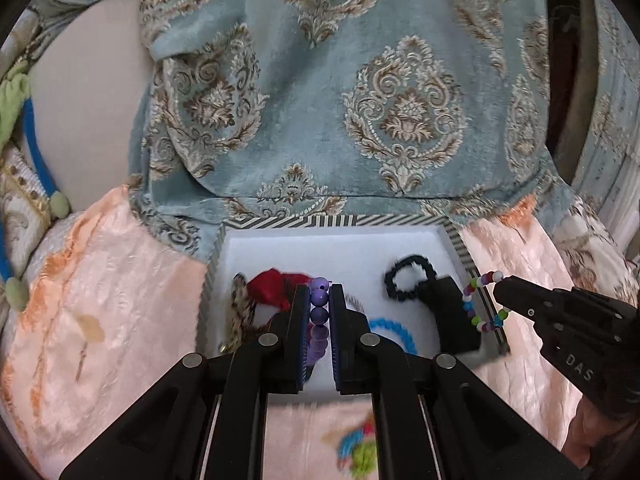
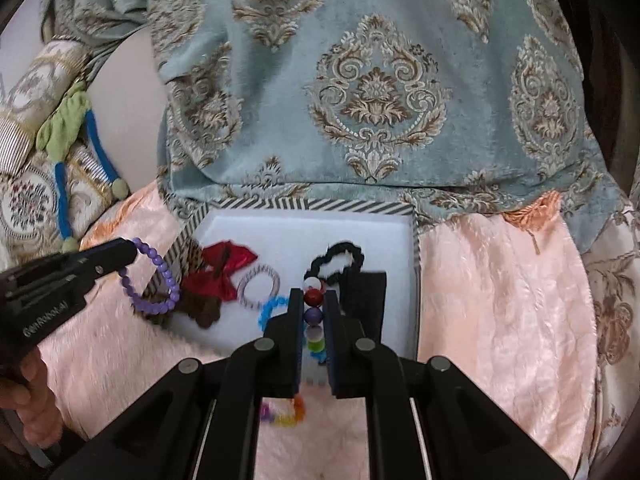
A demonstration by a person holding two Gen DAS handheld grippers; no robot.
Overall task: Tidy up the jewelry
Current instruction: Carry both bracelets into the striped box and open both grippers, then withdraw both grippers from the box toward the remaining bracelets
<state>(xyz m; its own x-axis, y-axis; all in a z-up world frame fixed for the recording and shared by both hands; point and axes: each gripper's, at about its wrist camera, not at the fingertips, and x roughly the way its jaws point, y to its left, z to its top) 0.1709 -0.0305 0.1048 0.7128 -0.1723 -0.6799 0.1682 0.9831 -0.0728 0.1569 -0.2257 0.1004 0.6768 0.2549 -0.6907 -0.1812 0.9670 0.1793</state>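
Surface: one peach satin-sheen bedspread [image 2: 500, 300], crinkled, with a teal damask cushion [image 2: 360, 80] of plush pile behind it.

Far left, outside the tray: one cord loop [image 2: 98, 148], blue, wrapped in green fabric with pale felt ends.

Item 1: left claw [image 2: 134, 254], black plastic, closed on one purple bead bracelet [image 2: 154, 280]; round glossy beads, the ring hanging free above the tray's left rim. In the left wrist view the beads [image 1: 319, 312] sit in a row between the claw's blue pads.

Item 2: one rectangular tray [image 2: 320, 203], white interior, black-and-white striped rim, lying on the bedspread. Contents, left to right:
- one leopard-print fabric piece [image 1: 240, 304], soft;
- one red satin bow [image 2: 224, 272], shiny and creased;
- one striped hair tie [image 2: 260, 284], thin ring;
- one blue spiral hair tie [image 1: 394, 332], coiled plastic, partly hidden;
- one black ruffled scrunchie [image 2: 340, 258];
- one black flat-sided block [image 2: 368, 296], matte.

Item 3: right claw [image 1: 496, 290], black plastic, closed on one multicolour bead bracelet [image 1: 480, 304]; small mixed beads, hanging over the tray's right rim.

Foreground, on the bedspread: one blurred multicolour bead piece [image 2: 284, 412].
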